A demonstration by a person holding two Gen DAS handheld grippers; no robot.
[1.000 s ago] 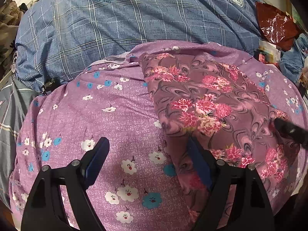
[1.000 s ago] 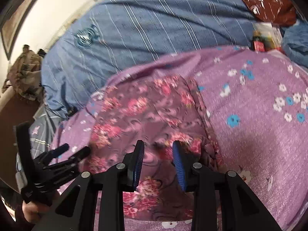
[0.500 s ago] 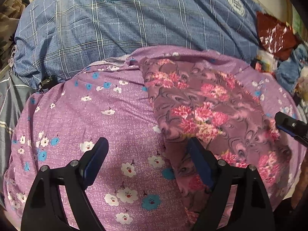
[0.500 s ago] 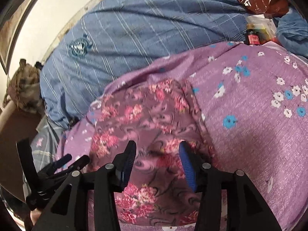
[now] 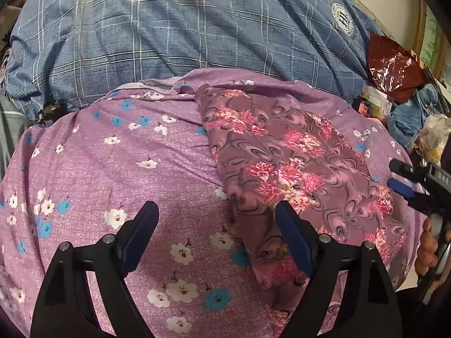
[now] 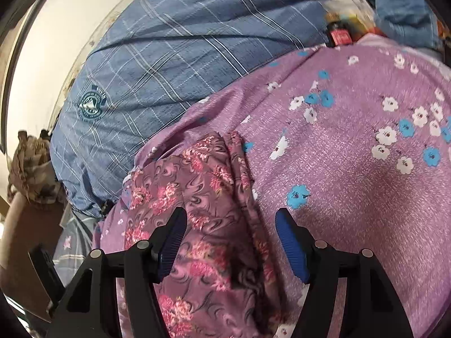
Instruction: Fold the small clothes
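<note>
A mauve garment with pink flowers (image 5: 284, 166) lies folded on a purple sheet with white and blue flowers (image 5: 118, 169). My left gripper (image 5: 217, 225) hovers open over the garment's left edge, nothing between its fingers. In the right wrist view the garment (image 6: 203, 197) lies under my right gripper (image 6: 231, 233), whose jaws are opening above the cloth without pinching it. The right gripper (image 5: 400, 177) also shows at the right edge of the left wrist view, with a hand behind it.
A blue checked quilt (image 5: 183, 33) bulges behind the purple sheet. At the back right lie a red foil bag (image 5: 394, 67), a small bottle (image 6: 338, 35) and blue cloth (image 5: 411, 118). A pale wall (image 6: 56, 28) rises on the left.
The right gripper's jaws have spread apart and it has slid right toward the garment's right edge, rolling as it went. The left gripper has barely moved.
</note>
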